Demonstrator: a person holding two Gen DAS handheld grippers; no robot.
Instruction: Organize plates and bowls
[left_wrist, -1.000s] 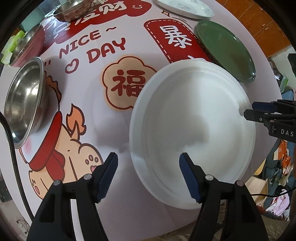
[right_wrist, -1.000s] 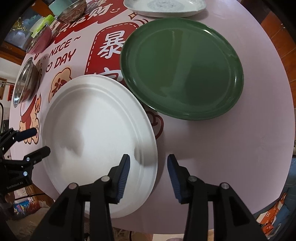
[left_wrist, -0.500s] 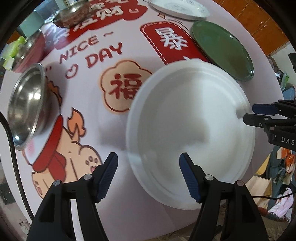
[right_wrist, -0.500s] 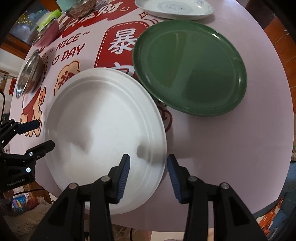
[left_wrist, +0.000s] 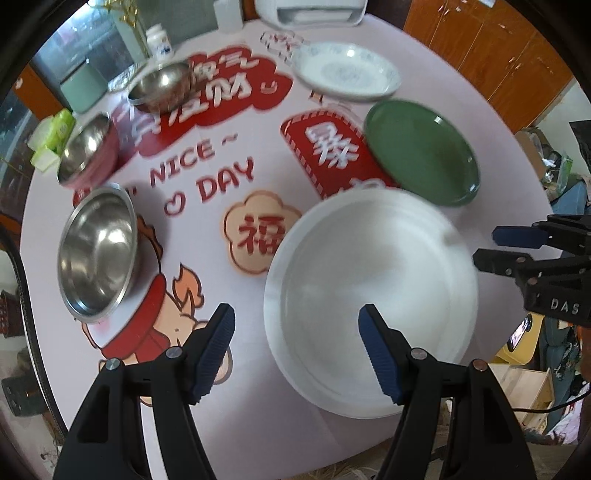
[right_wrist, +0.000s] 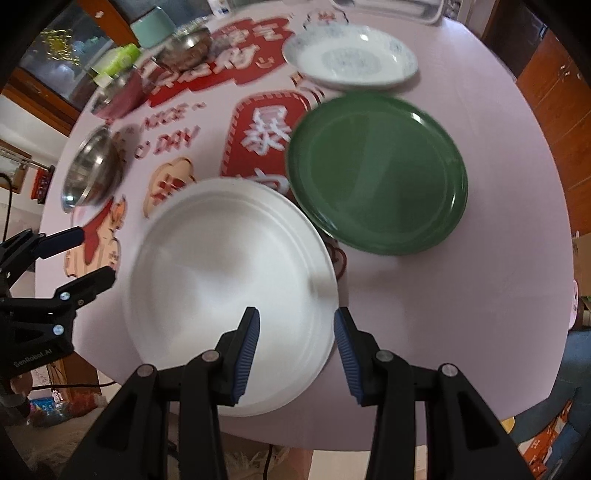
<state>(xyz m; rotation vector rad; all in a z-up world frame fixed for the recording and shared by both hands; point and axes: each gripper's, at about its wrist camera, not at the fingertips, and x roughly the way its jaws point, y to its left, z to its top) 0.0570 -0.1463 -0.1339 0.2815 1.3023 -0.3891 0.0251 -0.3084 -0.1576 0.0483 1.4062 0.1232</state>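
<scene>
A large white plate (left_wrist: 373, 291) (right_wrist: 229, 295) lies at the near edge of the round table. A green plate (left_wrist: 421, 151) (right_wrist: 376, 173) lies just behind it, and a patterned white plate (left_wrist: 347, 70) (right_wrist: 351, 55) farther back. Steel bowls stand at the left: a big one (left_wrist: 98, 253) (right_wrist: 90, 173), a pink-sided one (left_wrist: 88, 151) and a far one (left_wrist: 162, 86). My left gripper (left_wrist: 295, 347) is open above the white plate's left rim. My right gripper (right_wrist: 295, 350) is open above its right rim. Neither holds anything.
The table (right_wrist: 480, 295) has a pink printed cover. At the far edge stand a white appliance (left_wrist: 310, 11), a mint box (left_wrist: 83, 86), a white bottle (left_wrist: 159, 40) and green packets (left_wrist: 55, 129). Wooden cabinets (left_wrist: 498, 55) are behind on the right.
Both grippers have pulled back and up from the white plate, so more of the table shows. The plates and bowls have not moved. The jaws remain open.
</scene>
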